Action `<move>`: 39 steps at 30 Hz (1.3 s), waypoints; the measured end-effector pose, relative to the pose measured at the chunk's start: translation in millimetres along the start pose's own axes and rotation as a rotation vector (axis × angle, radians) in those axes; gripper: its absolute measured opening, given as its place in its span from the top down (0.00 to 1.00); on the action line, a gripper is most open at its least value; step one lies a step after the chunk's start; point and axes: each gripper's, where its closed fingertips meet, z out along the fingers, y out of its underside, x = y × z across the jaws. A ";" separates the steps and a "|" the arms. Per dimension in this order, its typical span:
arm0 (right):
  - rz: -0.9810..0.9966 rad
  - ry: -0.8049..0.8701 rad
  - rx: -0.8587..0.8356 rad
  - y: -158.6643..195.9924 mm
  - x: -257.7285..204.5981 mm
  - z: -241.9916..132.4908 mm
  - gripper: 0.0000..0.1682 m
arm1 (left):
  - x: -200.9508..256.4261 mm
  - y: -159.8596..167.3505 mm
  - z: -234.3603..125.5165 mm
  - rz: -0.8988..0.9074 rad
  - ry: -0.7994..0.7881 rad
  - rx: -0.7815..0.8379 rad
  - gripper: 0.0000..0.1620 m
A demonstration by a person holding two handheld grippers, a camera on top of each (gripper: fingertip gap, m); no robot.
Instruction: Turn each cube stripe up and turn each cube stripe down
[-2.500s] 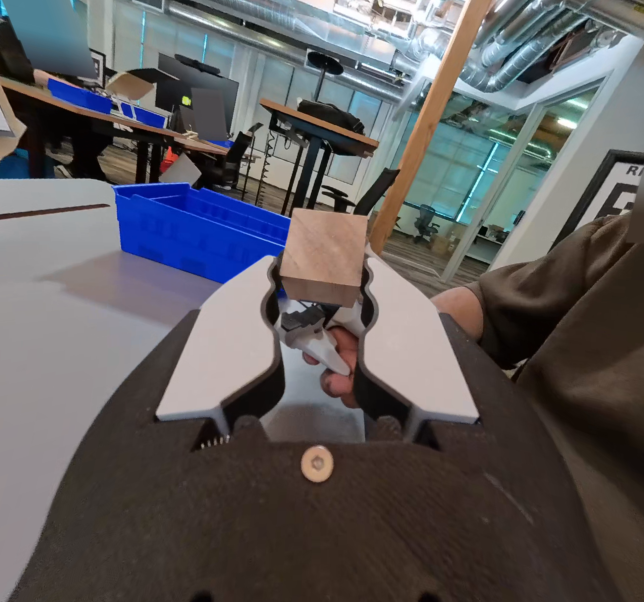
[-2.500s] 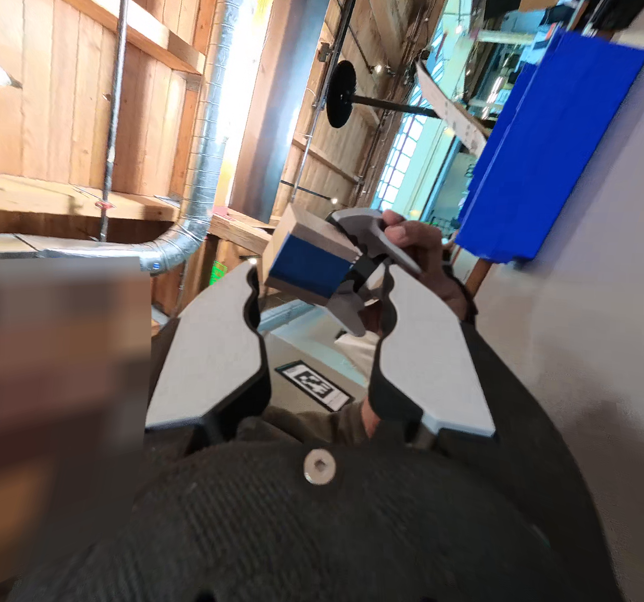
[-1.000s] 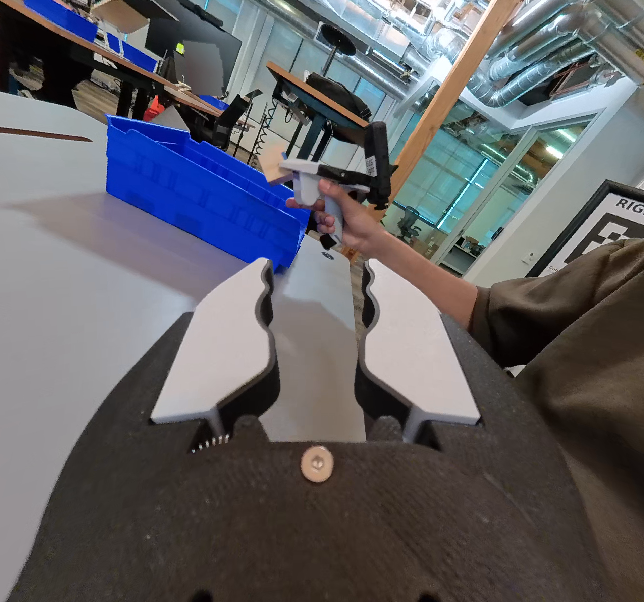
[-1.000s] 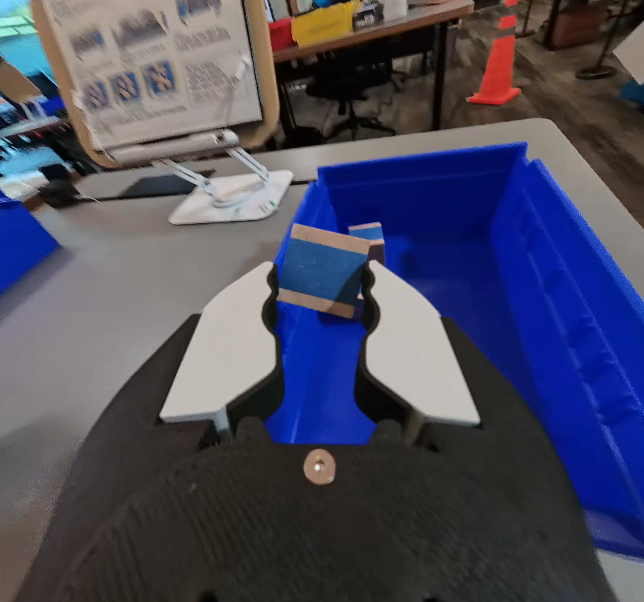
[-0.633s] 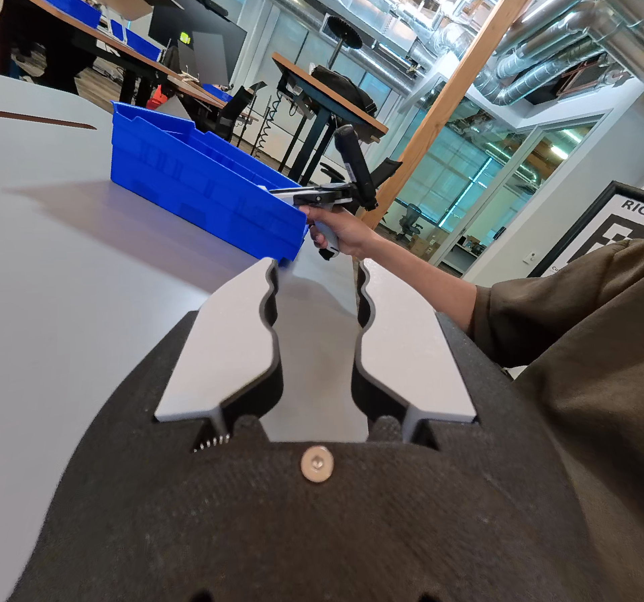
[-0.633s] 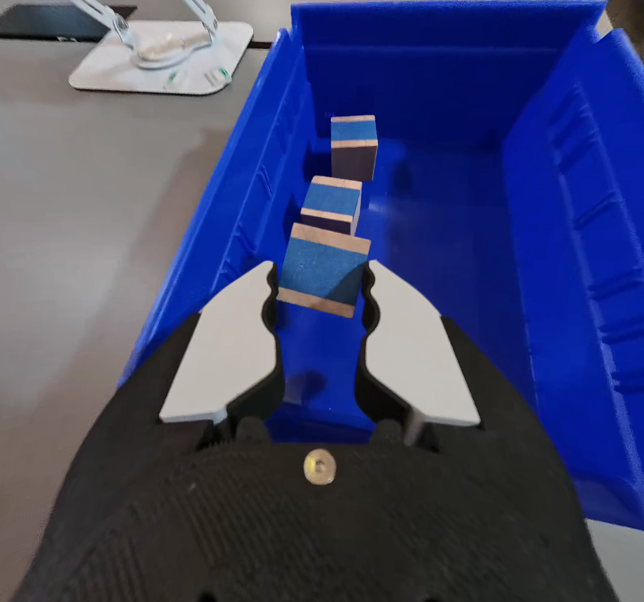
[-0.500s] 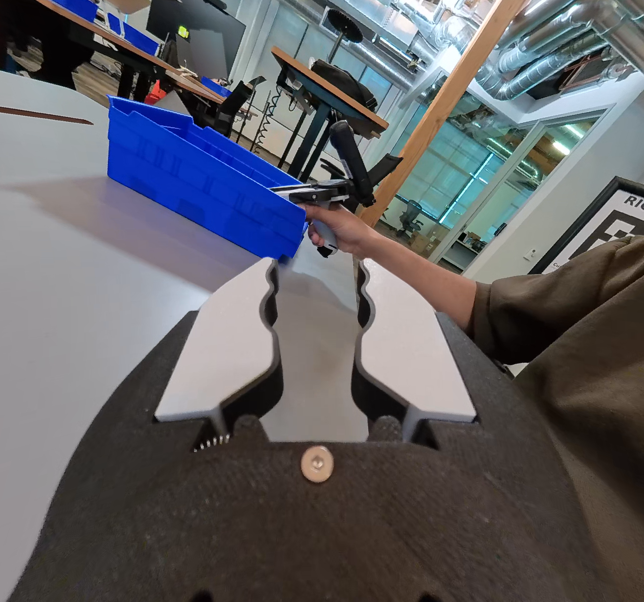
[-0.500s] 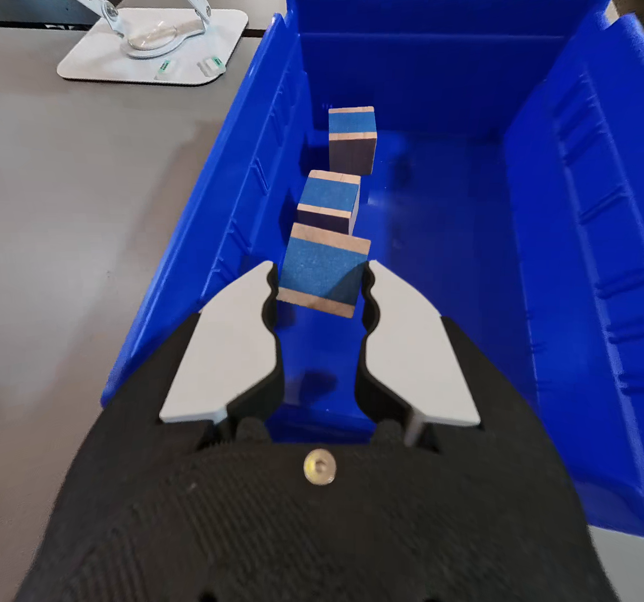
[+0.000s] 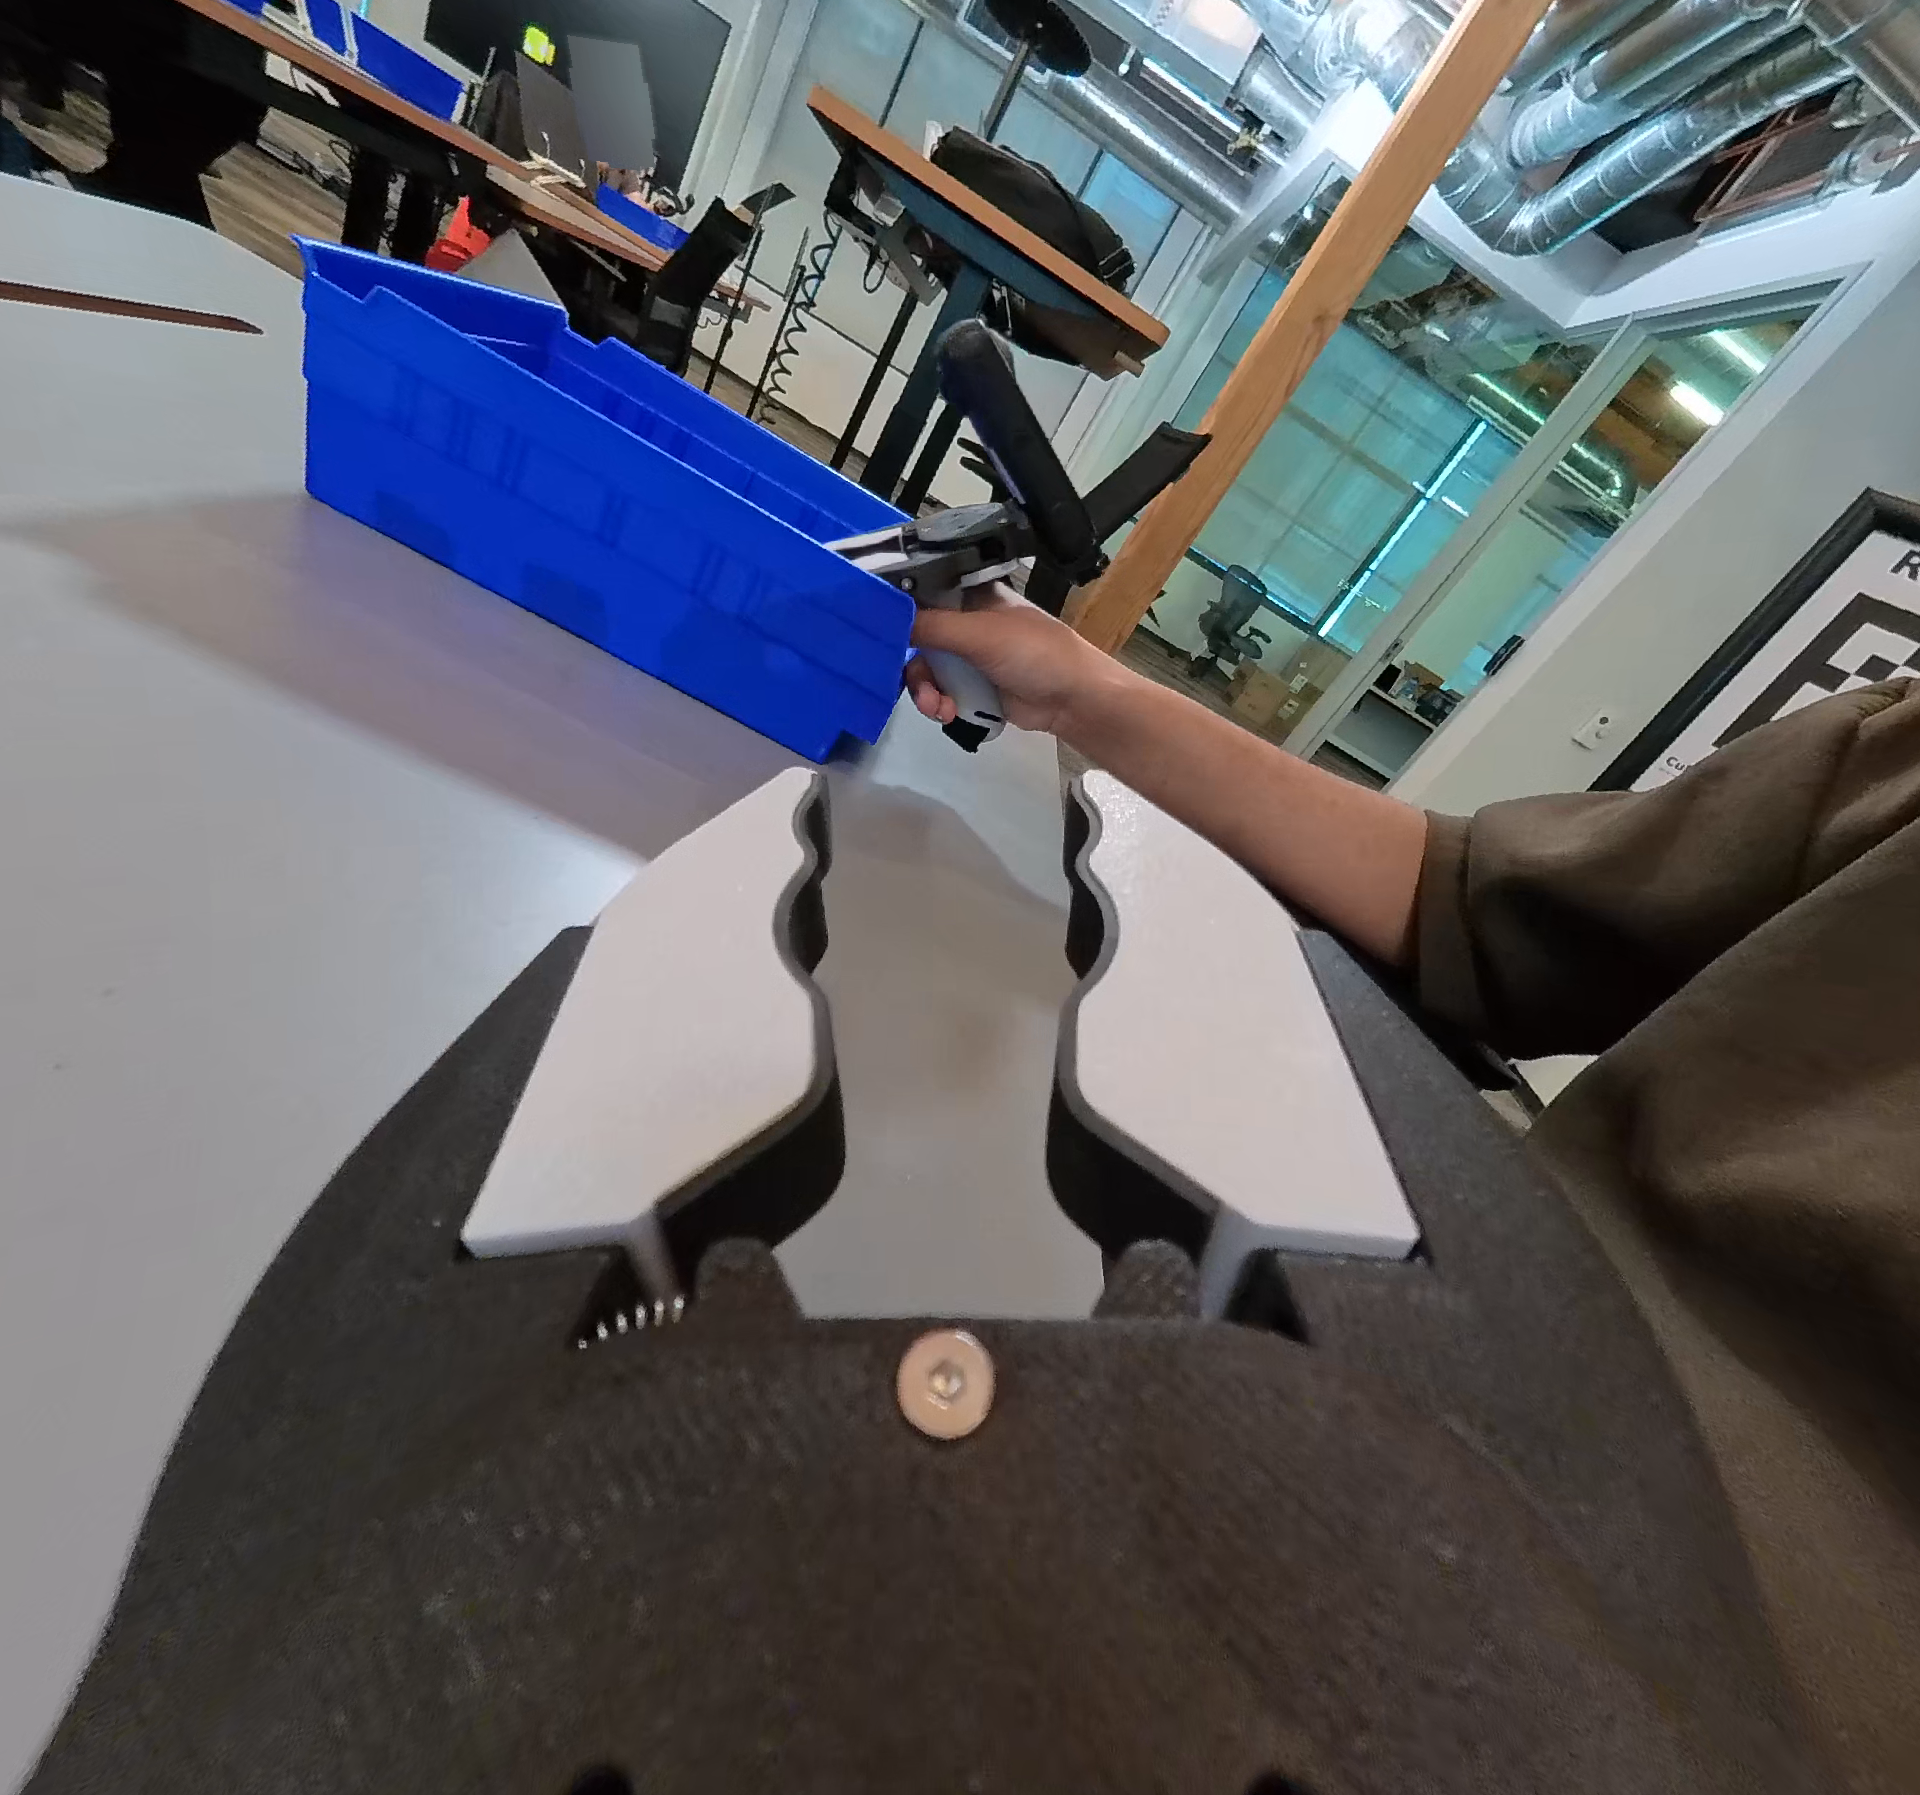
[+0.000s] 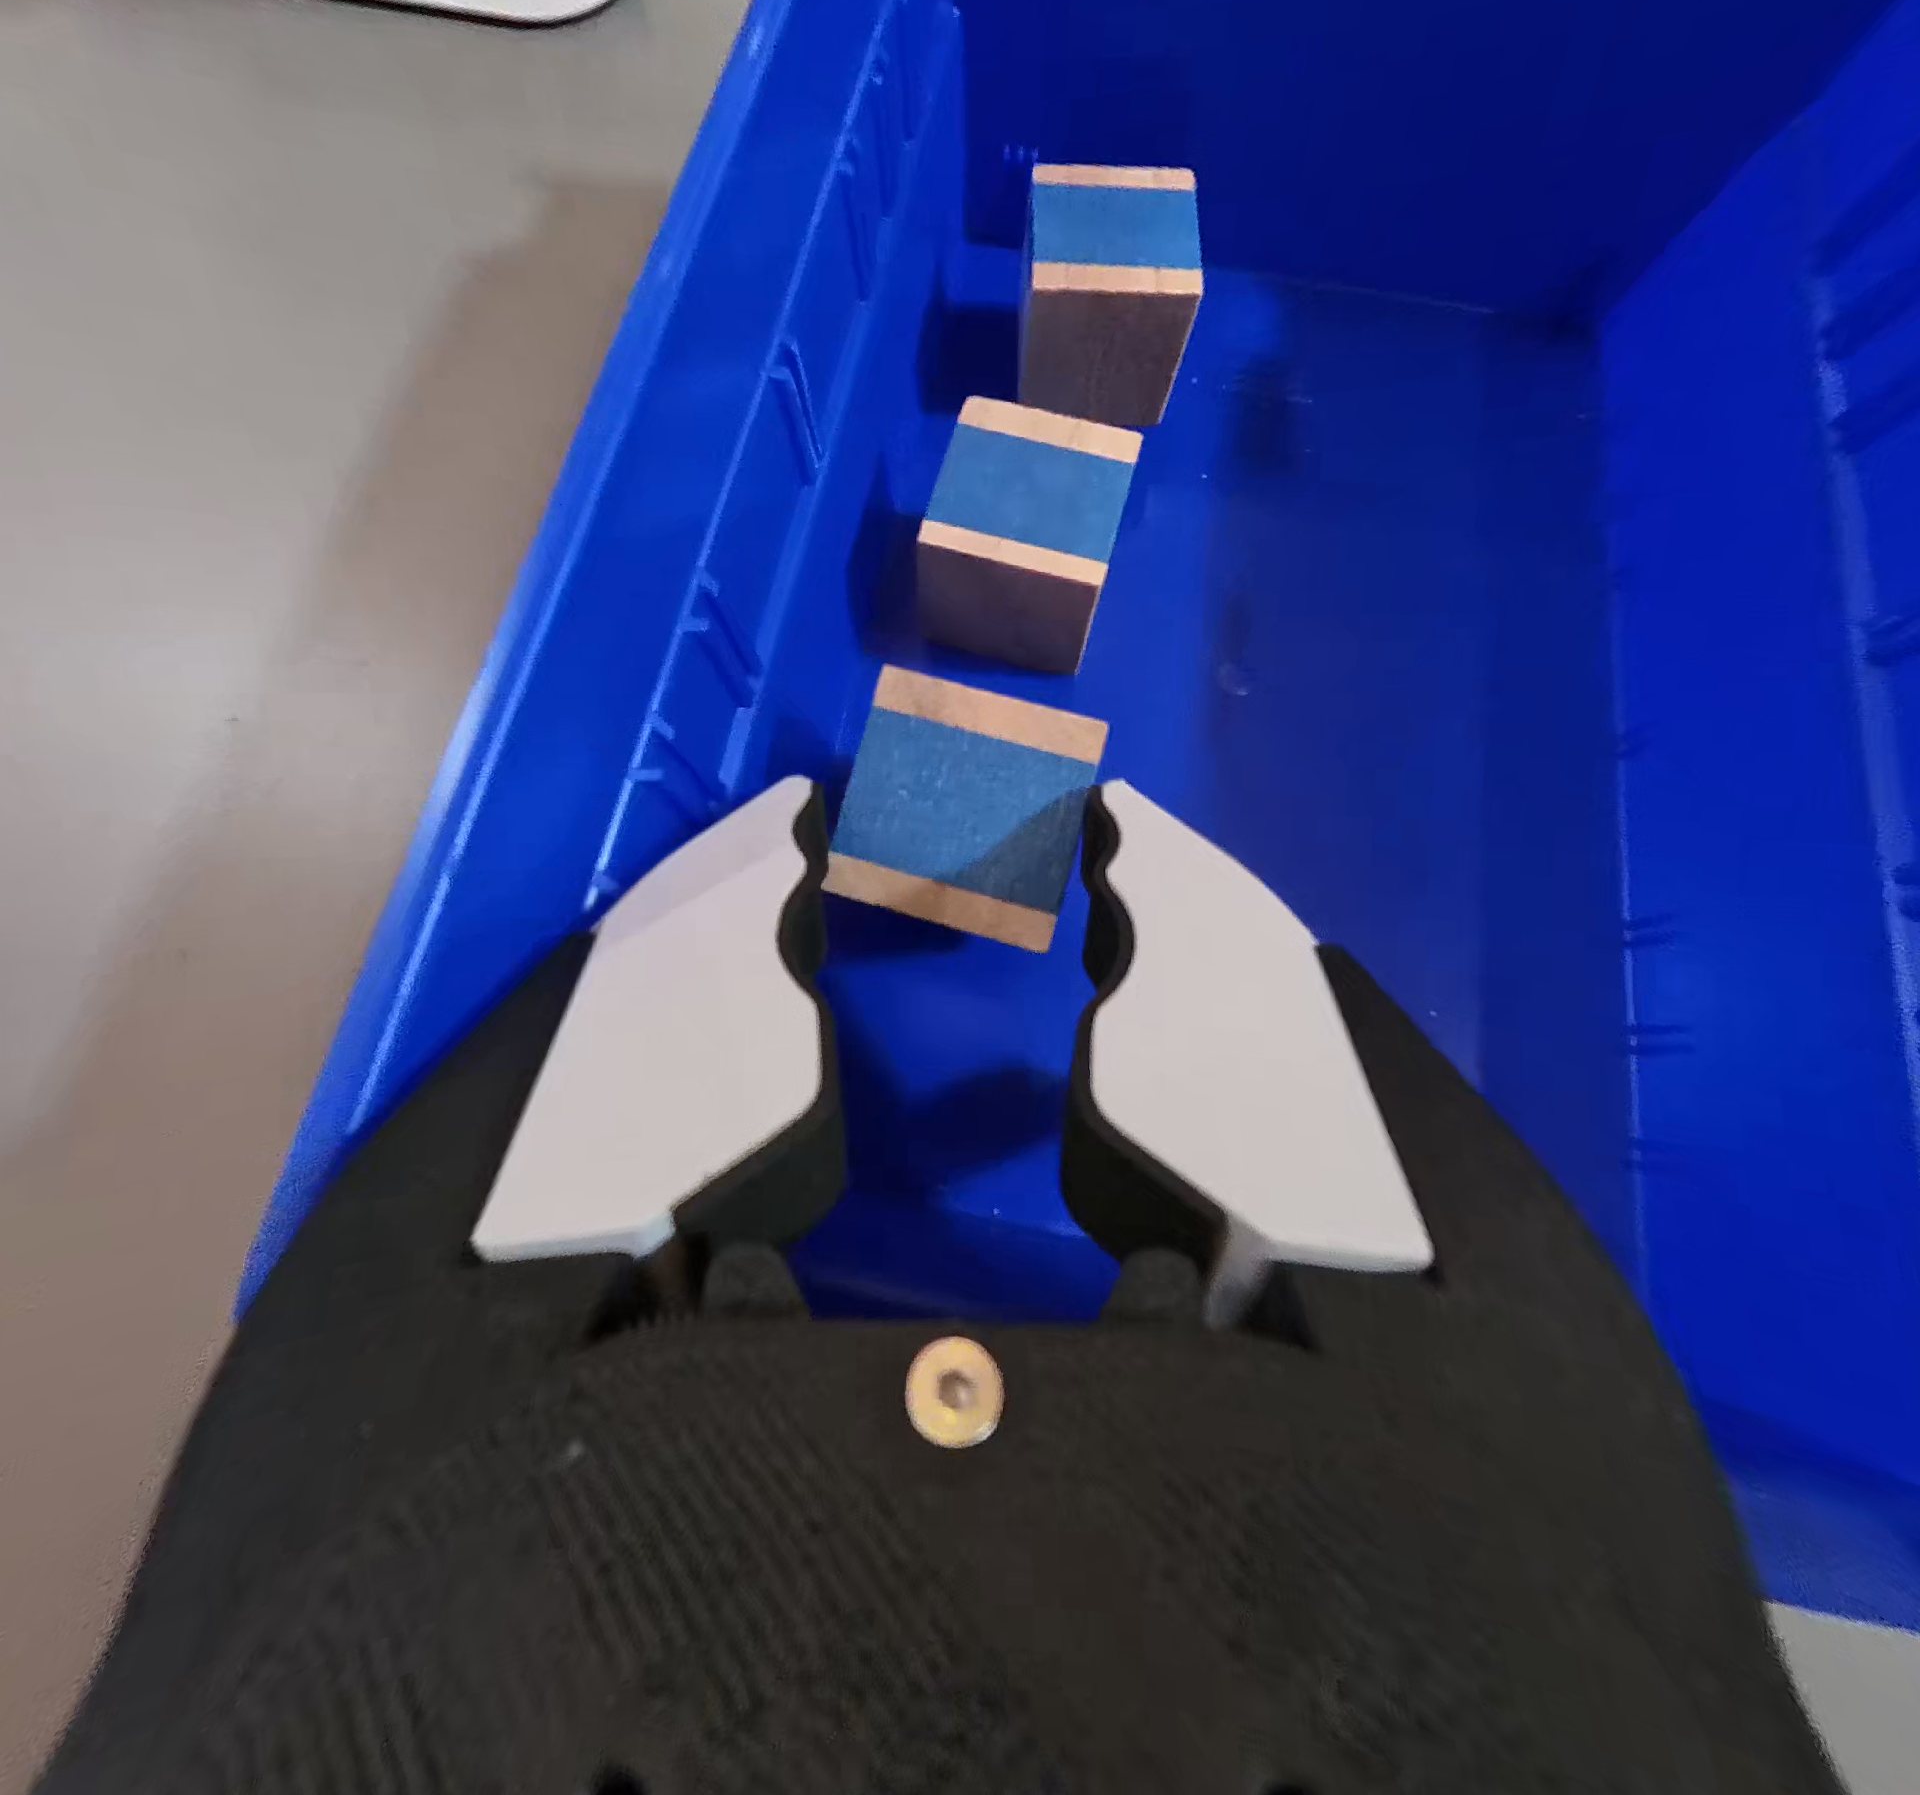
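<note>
Striped wooden cube passes from left to right and goes down into the blue plastic bin

The left hand-held gripper, which gripped the wooden cube with the blue stripe 2.5 s ago, now stands empty with its jaws apart over the grey worktop. The right hand-held gripper has taken the cube, swung from the person's side to the blue plastic bin, and over the last second lowered closer behind the two striped cubes lined along the bin's left wall.
</note>
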 end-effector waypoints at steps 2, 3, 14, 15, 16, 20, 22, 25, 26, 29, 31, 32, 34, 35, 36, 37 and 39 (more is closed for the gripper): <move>-0.008 0.013 -0.004 0.6 0.9 -0.3 0.72 | -0.2 -0.8 -0.5 -0.002 0.000 0.003 0.74; -0.013 0.017 -0.002 0.6 1.1 -1.0 0.74 | -0.4 -1.1 -0.8 -0.004 0.000 0.004 0.74; 0.184 -0.064 0.179 -26.4 17.9 -33.0 0.66 | -5.4 -3.8 -4.1 -0.031 -0.004 0.021 0.74; 0.200 -0.059 0.199 -29.0 22.2 -36.0 0.66 | -6.2 -3.7 -4.3 -0.033 -0.005 0.021 0.74; 0.209 -0.047 0.206 -29.6 26.7 -37.5 0.67 | -6.8 -3.7 -4.5 -0.036 -0.006 0.022 0.74; 0.180 0.065 0.164 -18.4 46.4 -32.6 0.83 | -7.5 -3.9 -4.8 -0.044 -0.006 0.024 0.74; 0.115 0.135 0.102 -9.0 52.6 -27.0 0.91 | -7.5 -3.7 -4.7 -0.042 -0.008 0.022 0.74; -0.037 0.274 0.001 1.6 59.1 -20.4 1.00 | -8.2 -2.6 -4.2 -0.044 -0.011 0.016 0.74; -0.082 0.287 -0.031 4.8 56.6 -17.2 1.00 | -8.1 -2.5 -3.9 -0.046 -0.010 0.016 0.74; -0.110 0.206 -0.080 11.0 37.2 -8.2 1.00 | -7.3 -3.7 -3.1 -0.064 -0.008 0.022 0.74; -0.055 0.143 -0.064 6.5 29.8 -11.0 1.00 | -6.6 -5.3 -3.3 -0.075 -0.003 0.031 0.74; -0.015 0.126 -0.035 1.4 29.5 -15.0 1.00 | -6.8 -5.8 -3.7 -0.077 -0.005 0.033 0.74; 0.040 0.119 0.043 -10.7 34.2 -25.3 0.99 | -8.1 -6.6 -4.8 -0.073 -0.012 0.034 0.74; 0.056 0.116 0.077 -15.5 36.5 -30.2 0.98 | -9.0 -7.0 -5.4 -0.072 -0.016 0.036 0.74; 0.069 0.115 0.115 -20.5 38.6 -34.8 0.98 | -10.1 -7.5 -6.0 -0.073 -0.019 0.038 0.74; 0.080 0.111 0.159 -26.2 39.6 -39.4 0.97 | -11.5 -7.8 -6.6 -0.076 -0.023 0.041 0.74; 0.092 0.096 0.267 -41.1 36.7 -50.2 0.95 | -14.9 -8.6 -7.7 -0.086 -0.033 0.045 0.75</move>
